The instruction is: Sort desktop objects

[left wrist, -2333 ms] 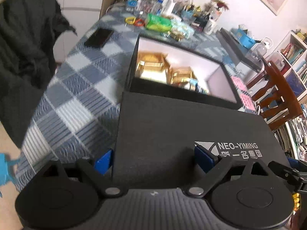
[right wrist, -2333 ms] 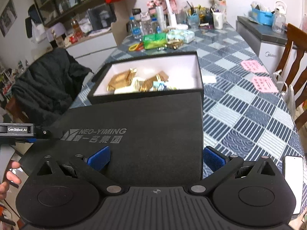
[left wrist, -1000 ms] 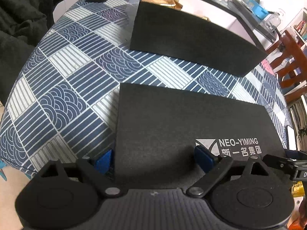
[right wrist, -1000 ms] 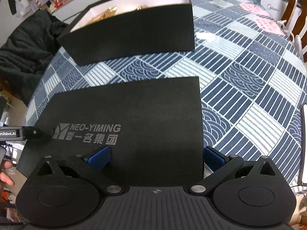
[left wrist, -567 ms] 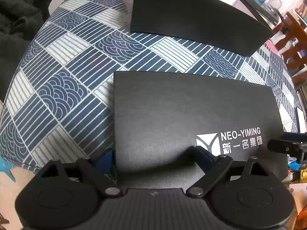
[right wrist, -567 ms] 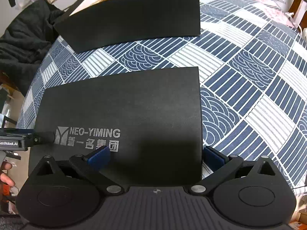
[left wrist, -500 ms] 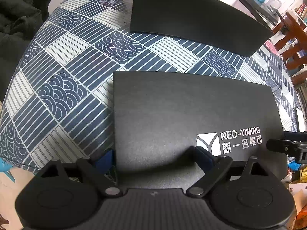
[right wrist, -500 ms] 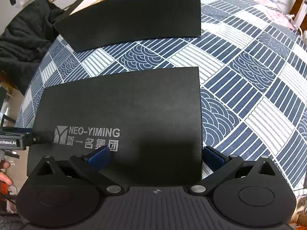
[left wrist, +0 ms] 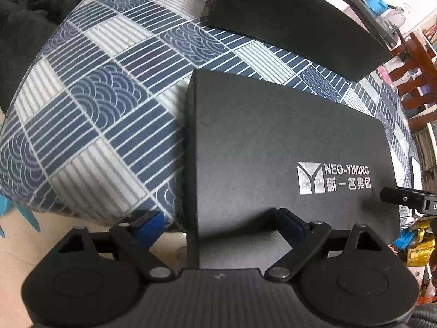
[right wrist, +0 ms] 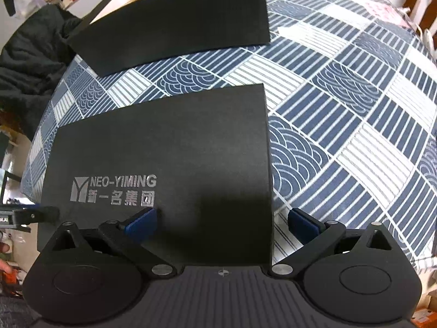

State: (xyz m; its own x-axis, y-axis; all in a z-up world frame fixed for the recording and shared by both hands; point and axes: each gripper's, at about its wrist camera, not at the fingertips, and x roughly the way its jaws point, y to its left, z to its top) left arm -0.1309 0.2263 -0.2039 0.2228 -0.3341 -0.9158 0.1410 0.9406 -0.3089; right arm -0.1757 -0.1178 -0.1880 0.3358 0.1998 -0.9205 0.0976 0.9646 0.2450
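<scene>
Matte black, the lid (left wrist: 273,147) lay flat on the near edge of your blue-and-white patterned table (left wrist: 103,101), its long axis running left to right between your hands, the silver lettering reading toward you. Beyond it, apart, stood the black box (right wrist: 174,19), a dark garment (right wrist: 27,63) off the table's left. Your left claw (left wrist: 221,221) and right claw (right wrist: 222,221) were both spread wide, straddling the lid's end edges, pads clear. Only the left view showed wooden chairs (left wrist: 418,63).
</scene>
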